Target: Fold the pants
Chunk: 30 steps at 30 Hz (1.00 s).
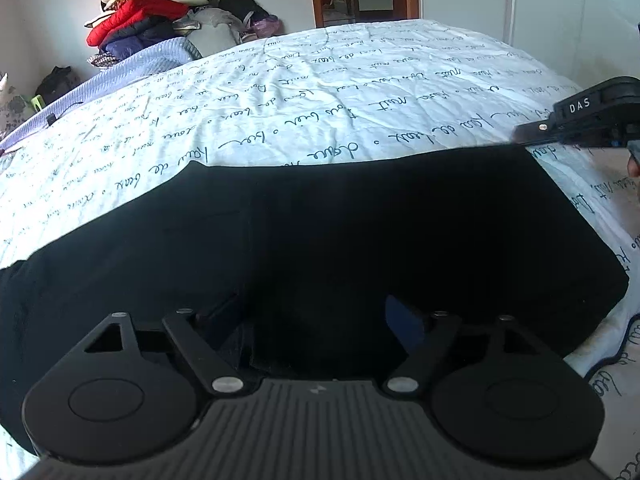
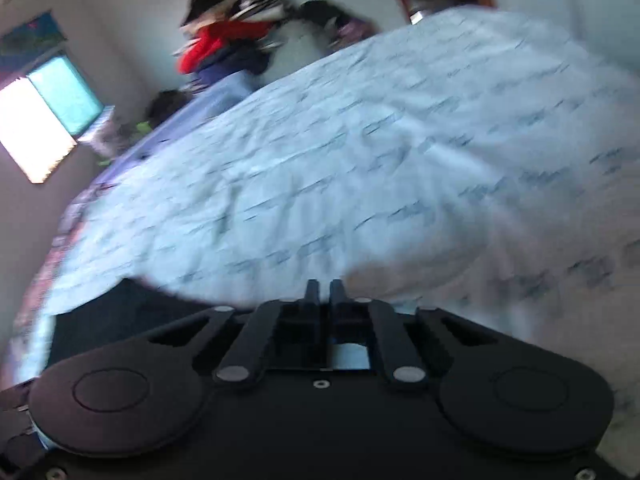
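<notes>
pants (image 1: 320, 232): soft, limp, flat on bed (image 1: 320, 92) | hold: far right corner edge | left tool (image 1: 320, 328): wide open, empty | right tool (image 2: 325, 292): closed, empty

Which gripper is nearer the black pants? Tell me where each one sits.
Left. The left gripper hangs right over the black pants, fingers spread above the cloth. The right gripper, shut on nothing, sits at the pants' far corner, over the bedspread.

Motion blur smears the whole right wrist view; the bedspread (image 2: 360, 140) lettering and clothes pile (image 2: 224, 40) are unreadable.
</notes>
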Each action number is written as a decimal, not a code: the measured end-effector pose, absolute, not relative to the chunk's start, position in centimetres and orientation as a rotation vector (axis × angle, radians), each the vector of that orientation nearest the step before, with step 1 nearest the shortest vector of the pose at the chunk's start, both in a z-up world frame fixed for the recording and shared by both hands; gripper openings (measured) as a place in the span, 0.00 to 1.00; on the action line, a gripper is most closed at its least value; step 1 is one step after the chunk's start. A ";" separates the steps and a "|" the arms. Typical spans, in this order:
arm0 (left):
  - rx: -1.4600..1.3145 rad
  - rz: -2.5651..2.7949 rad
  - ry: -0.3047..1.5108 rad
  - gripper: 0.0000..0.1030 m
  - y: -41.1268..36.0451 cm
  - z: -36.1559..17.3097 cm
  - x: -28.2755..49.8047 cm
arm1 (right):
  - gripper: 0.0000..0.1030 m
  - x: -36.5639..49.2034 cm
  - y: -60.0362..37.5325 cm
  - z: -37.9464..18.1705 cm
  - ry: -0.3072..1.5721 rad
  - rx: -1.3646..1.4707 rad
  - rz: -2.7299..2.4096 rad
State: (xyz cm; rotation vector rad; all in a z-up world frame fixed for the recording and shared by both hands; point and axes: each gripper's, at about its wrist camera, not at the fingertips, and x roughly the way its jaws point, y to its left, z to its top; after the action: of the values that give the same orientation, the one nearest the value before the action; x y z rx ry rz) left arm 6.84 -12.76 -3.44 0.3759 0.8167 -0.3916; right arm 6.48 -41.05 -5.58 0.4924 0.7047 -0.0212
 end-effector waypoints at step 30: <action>0.292 -0.376 0.854 0.82 -14.0 -3.1 7.2 | 0.09 -7.4 -28.4 -4.7 0.797 -0.120 0.001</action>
State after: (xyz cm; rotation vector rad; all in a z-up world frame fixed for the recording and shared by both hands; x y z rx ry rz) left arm 7.21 -13.99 -3.11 0.2919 0.8537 -0.3760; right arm -7.41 -28.38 -4.69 -0.1201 0.7974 0.0012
